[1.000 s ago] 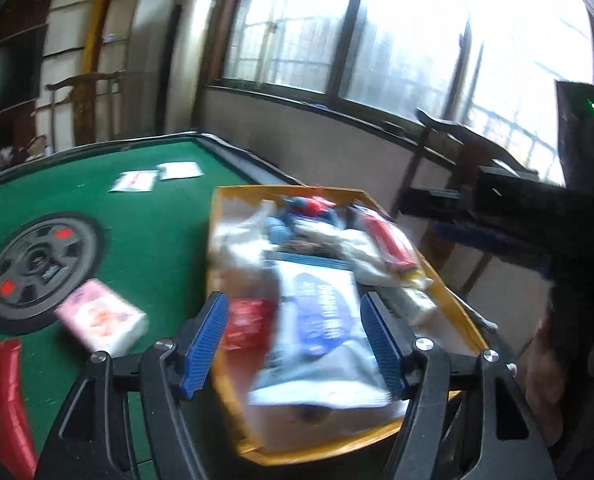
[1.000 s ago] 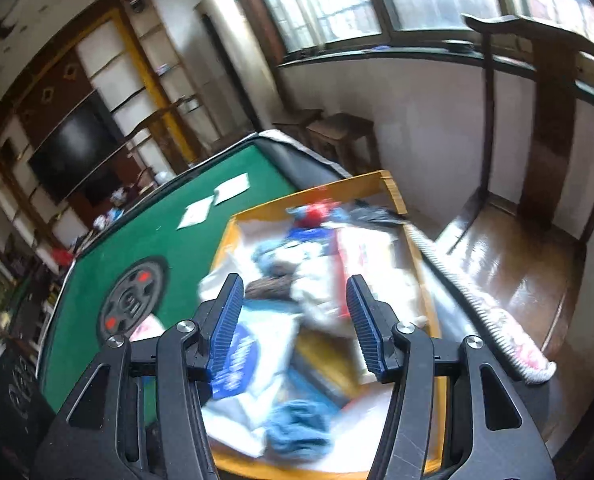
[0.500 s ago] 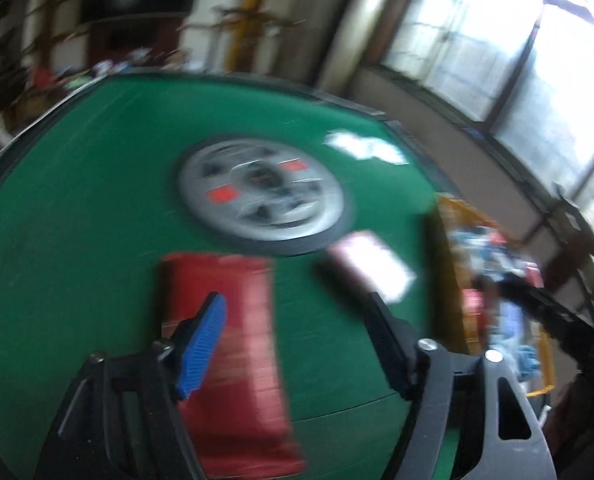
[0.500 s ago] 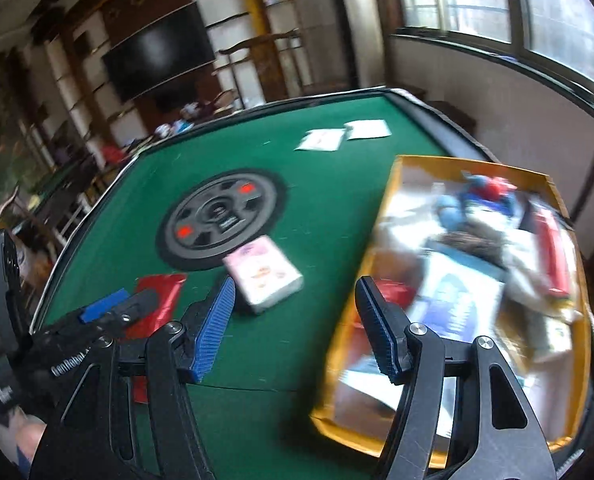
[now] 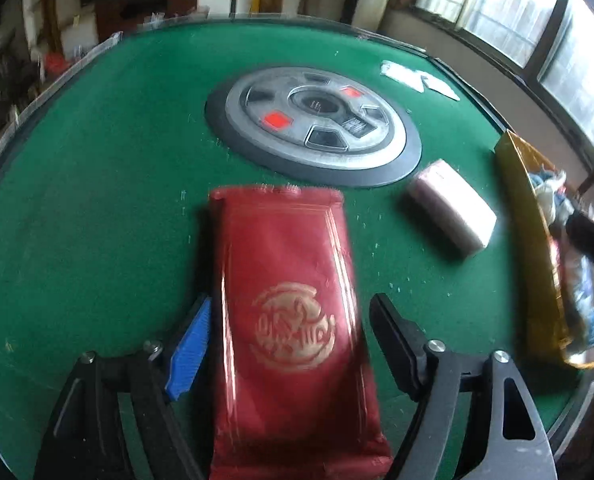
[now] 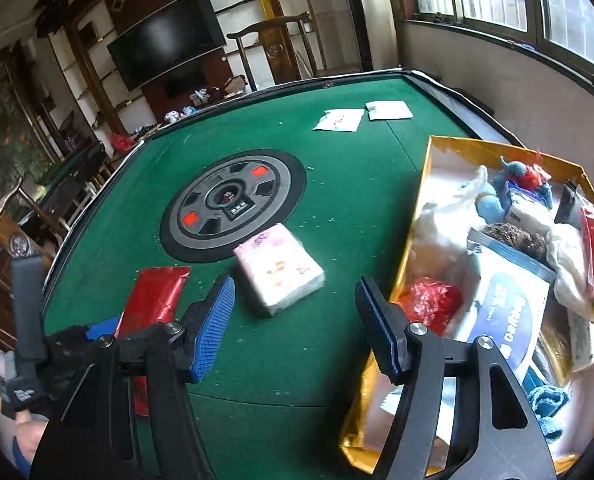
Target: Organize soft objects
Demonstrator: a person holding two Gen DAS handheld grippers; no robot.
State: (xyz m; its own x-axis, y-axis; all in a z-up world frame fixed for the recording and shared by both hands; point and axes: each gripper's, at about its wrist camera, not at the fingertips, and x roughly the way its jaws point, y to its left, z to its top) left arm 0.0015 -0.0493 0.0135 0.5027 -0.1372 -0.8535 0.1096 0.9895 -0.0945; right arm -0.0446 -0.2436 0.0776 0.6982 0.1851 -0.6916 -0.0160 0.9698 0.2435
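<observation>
The left hand-held gripper [image 5: 285, 344], jaws just widened, straddles without touching the red pouch [image 5: 289, 320], lying flat near the table [image 5: 97, 160] edge, long axis along the fingers; the right hand-held gripper [image 6: 293, 316] hovers spread beside the pink tissue pack [image 6: 279, 274].

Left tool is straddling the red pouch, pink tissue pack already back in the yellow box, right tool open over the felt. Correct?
One thing is off: the pink tissue pack is not in the yellow box; it lies on the green felt beside the box, as the right wrist view shows. The rest holds: the left tool, its jaws just opening, straddles the red pouch, and the right tool is open over the felt.
</observation>
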